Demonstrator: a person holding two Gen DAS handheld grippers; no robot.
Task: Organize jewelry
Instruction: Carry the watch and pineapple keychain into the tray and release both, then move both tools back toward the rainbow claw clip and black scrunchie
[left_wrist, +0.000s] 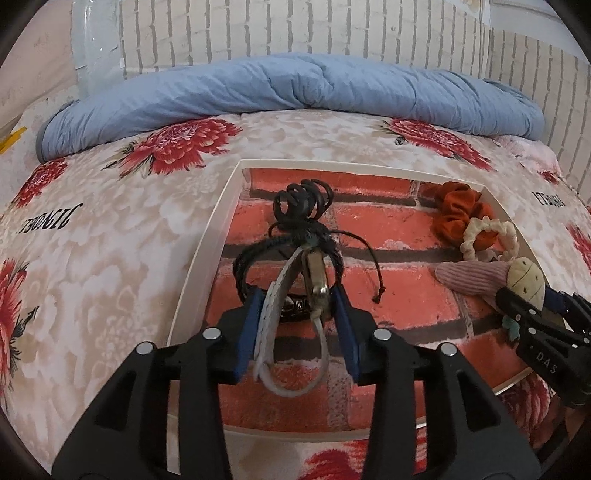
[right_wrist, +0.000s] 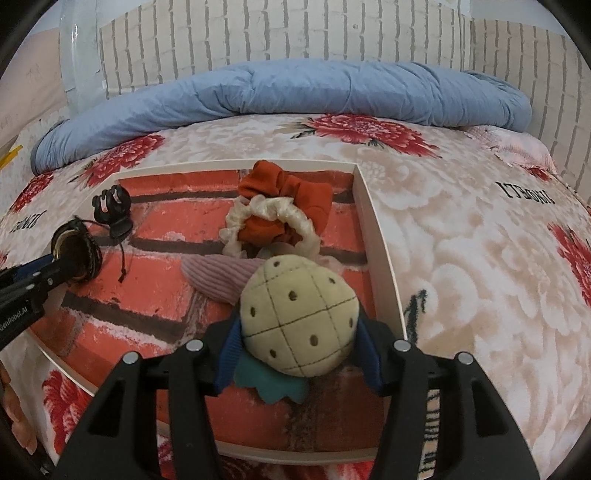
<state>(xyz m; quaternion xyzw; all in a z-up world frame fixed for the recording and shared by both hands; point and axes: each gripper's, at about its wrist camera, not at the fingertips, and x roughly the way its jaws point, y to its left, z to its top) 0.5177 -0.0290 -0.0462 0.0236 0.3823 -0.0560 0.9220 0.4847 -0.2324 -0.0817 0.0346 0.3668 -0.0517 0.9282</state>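
Note:
A shallow white tray (left_wrist: 207, 254) with a red-brick-print floor lies on the bed; it shows in the right wrist view too (right_wrist: 376, 236). My left gripper (left_wrist: 297, 295) is shut on a white watch (left_wrist: 271, 317) with a black braided bracelet (left_wrist: 258, 251) around it, over the tray's left part. A black hair claw (left_wrist: 303, 201) lies beyond. My right gripper (right_wrist: 299, 325) is shut on a cream plush hair clip (right_wrist: 299, 317) with a teal leaf, over the tray's right part. An orange scrunchie (right_wrist: 284, 188), a cream scrunchie (right_wrist: 269, 221) and a pink ribbed piece (right_wrist: 218, 275) lie ahead of it.
The tray sits on a floral bedspread (left_wrist: 110, 240) with red flowers. A rolled blue duvet (left_wrist: 295, 88) lies along the far side against a white brick-pattern wall (left_wrist: 295, 26). The right gripper shows at the right edge of the left wrist view (left_wrist: 535, 310).

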